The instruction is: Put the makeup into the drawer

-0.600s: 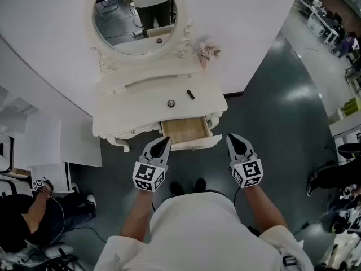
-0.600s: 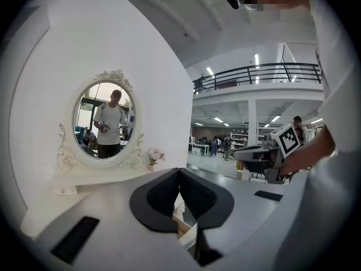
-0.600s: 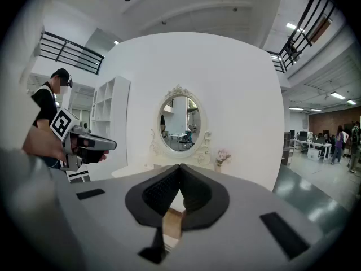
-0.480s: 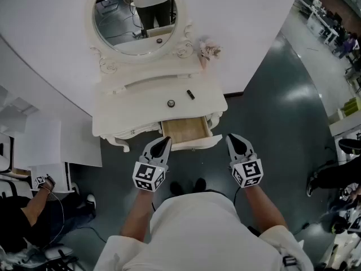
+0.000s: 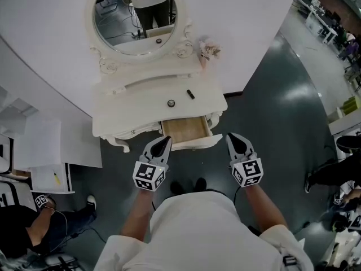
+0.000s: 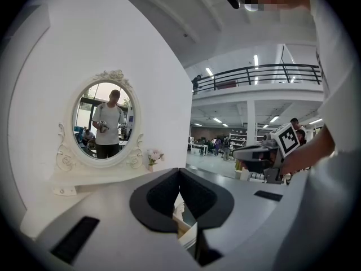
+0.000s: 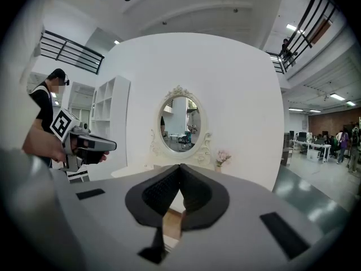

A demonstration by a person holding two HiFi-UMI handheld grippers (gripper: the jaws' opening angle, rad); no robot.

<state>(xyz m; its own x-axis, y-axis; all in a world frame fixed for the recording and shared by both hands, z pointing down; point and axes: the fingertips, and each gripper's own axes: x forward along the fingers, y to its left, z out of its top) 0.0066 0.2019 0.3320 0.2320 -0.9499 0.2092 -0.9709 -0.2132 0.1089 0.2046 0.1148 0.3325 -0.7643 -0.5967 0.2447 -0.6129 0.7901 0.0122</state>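
A cream dressing table with an oval mirror stands against the white wall. On its top lie a small round compact and a dark lipstick tube. Its middle drawer is pulled out and shows a bare wooden bottom. My left gripper hovers shut, holding nothing, just in front of the drawer's left corner. My right gripper is shut and holds nothing, to the right of the drawer front. Both point at the table, a little below level, as the left gripper and right gripper views show.
A small pink flower bunch sits at the table's back right. A white shelf unit stands at the left, with a seated person beside it. Dark glossy floor stretches to the right. Another person is at the right edge.
Both grippers hold their places. The seated person at the lower left has drawn their arm down and away from the white shelf.
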